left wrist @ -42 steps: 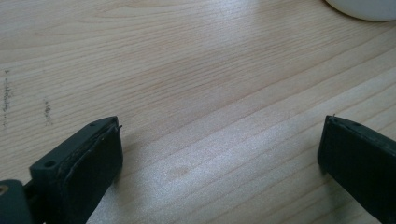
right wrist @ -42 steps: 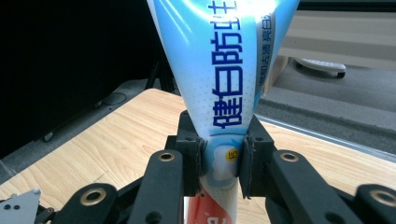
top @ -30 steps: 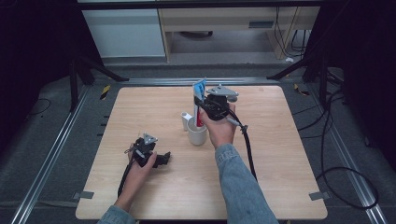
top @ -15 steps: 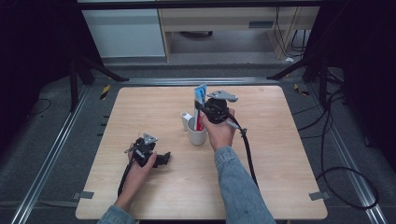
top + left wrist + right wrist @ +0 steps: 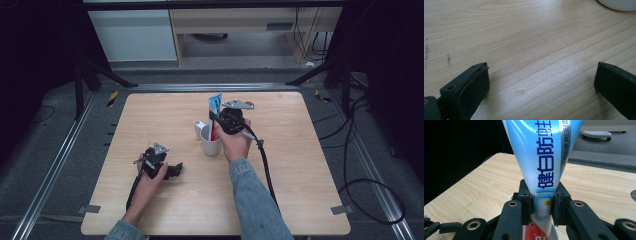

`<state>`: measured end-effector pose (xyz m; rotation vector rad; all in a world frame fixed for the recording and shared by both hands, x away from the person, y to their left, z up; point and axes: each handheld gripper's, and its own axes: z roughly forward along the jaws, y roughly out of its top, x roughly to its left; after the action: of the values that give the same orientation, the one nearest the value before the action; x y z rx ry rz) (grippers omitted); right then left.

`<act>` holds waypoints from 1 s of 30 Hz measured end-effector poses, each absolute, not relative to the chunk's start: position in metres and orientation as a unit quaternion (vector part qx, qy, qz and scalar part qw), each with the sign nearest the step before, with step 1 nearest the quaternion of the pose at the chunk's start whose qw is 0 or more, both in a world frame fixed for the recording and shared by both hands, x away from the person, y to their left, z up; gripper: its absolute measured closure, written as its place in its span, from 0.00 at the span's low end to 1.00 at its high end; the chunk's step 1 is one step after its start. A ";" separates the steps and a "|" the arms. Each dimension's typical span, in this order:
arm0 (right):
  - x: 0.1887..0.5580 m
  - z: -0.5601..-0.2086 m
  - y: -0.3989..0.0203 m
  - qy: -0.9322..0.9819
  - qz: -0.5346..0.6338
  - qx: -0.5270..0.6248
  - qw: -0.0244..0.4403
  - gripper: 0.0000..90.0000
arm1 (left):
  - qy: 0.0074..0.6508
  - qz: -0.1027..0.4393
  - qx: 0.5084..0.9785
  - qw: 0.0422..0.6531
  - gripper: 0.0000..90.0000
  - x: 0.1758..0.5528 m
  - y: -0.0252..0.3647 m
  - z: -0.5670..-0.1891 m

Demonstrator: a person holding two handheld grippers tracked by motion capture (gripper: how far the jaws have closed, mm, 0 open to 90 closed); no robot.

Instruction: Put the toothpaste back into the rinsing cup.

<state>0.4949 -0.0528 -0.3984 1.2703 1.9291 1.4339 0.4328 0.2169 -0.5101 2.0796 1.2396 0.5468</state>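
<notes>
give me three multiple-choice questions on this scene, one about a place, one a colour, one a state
1. Where is the lower end of the toothpaste tube?
A. in the white cup
B. flat on the table
C. on the floor

2. What colour is the tube's upper part?
A. green
B. light blue
C. black

3. How is the left gripper?
A. shut on the tube
B. shut on the cup
C. open, holding nothing

Answers: 1 A, the tube stands in the cup, gripped by the right gripper. 2 B, blue with dark letters in the right gripper view. 3 C, its jaws stand wide apart over bare wood.
</notes>
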 end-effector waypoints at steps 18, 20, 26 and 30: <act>0.496 -0.408 -0.052 0.692 0.517 0.467 0.190 0.81 | 0.472 0.208 0.793 0.324 0.00 0.433 0.217 -0.510; 0.496 -0.409 -0.054 0.692 0.516 0.470 0.187 0.81 | 0.472 0.208 0.793 0.324 0.00 0.433 0.217 -0.510; 0.494 -0.410 -0.055 0.693 0.515 0.470 0.182 0.81 | 0.472 0.208 0.793 0.325 0.00 0.433 0.216 -0.510; 0.492 -0.412 -0.054 0.695 0.515 0.469 0.177 0.81 | 0.472 0.208 0.793 0.325 0.00 0.433 0.216 -0.510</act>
<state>0.4921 -0.0536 -0.4121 1.3267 1.9681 1.4589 0.4335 0.2165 -0.5102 2.0793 1.2375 0.5454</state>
